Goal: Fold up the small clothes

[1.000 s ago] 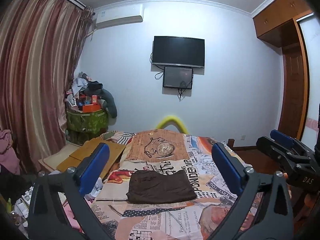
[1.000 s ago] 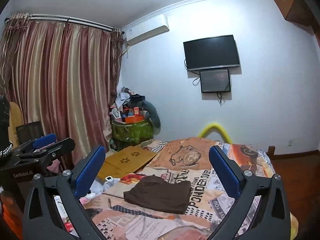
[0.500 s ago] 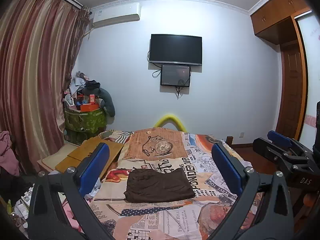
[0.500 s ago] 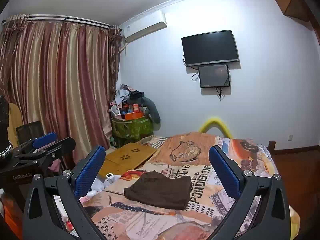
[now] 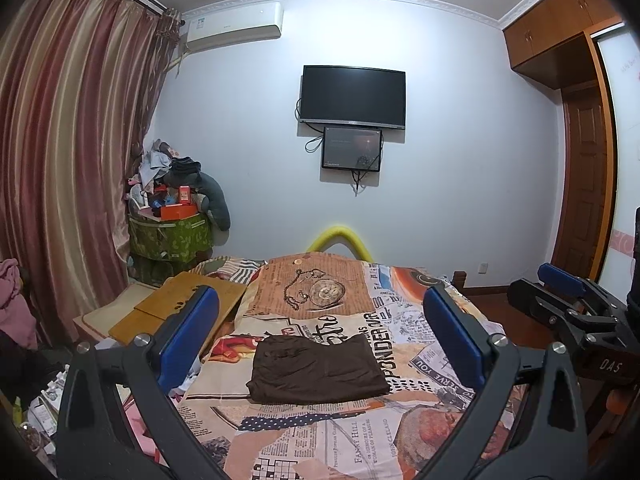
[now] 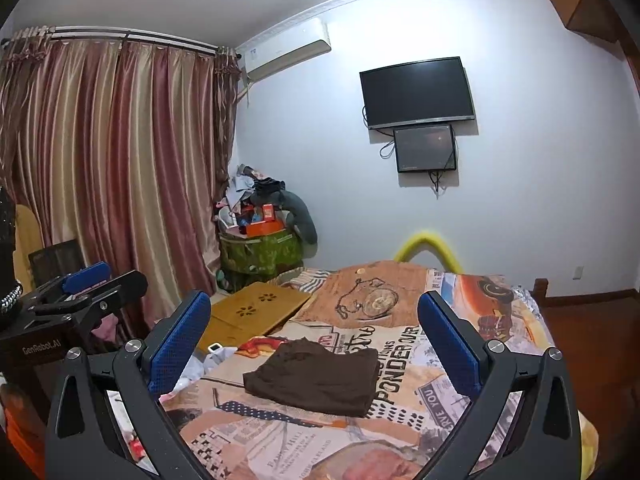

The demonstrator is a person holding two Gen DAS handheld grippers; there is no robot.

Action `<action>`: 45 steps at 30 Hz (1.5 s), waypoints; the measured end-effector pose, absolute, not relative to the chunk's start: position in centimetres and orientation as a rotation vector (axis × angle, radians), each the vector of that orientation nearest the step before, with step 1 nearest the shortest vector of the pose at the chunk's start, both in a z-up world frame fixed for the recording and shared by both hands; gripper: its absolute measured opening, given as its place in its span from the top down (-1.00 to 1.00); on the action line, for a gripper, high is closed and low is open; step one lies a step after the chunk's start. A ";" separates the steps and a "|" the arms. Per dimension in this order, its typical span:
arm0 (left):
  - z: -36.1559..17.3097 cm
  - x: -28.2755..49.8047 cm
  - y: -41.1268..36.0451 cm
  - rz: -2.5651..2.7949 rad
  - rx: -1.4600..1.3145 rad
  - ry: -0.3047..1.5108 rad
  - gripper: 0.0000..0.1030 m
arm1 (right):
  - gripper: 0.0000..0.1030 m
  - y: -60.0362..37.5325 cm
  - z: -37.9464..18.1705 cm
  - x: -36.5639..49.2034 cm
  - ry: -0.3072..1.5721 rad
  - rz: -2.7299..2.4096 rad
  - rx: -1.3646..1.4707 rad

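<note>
Neatly folded brown garment (image 5: 318, 368) on printed bedspread (image 5: 404, 344), left tongs (image 5: 320, 344) wide, right tongs (image 6: 314, 346) wide, both empty

A home bedroom: bed (image 5: 420, 344), curtains (image 5: 72, 152), wall television (image 5: 353, 96).

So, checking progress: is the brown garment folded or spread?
Folded: the brown garment lies as a compact rectangle on the bed, layered edges showing, neither tongs touching it.

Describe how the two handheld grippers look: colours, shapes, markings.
Both are black frames with silver screws and long fingers faced with textured blue pads. The left gripper carries white "GenRobot.AI" lettering on its body; the right gripper carries "DAS". No cables or sleeves are visible.
</note>
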State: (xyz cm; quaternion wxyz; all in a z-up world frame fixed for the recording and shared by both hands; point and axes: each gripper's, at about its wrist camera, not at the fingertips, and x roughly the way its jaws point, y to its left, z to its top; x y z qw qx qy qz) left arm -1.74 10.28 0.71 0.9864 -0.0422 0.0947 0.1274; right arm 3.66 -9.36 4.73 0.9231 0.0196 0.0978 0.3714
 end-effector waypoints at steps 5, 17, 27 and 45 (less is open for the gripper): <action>0.7 -1.6 10.3 0.254 -0.083 0.194 -1.00 | -1.00 -9.5 4.9 3.7 0.201 0.756 0.041; 0.5 -1.5 10.3 0.244 -0.085 0.196 -1.00 | -1.00 -9.7 4.9 3.7 0.198 0.752 0.051; 0.3 -1.6 10.2 0.219 -0.071 0.199 -1.00 | -1.00 -9.6 4.7 3.9 0.205 0.746 0.056; 0.4 -1.5 10.4 0.189 -0.074 0.210 -1.00 | -1.00 -9.6 4.4 4.2 0.213 0.745 0.059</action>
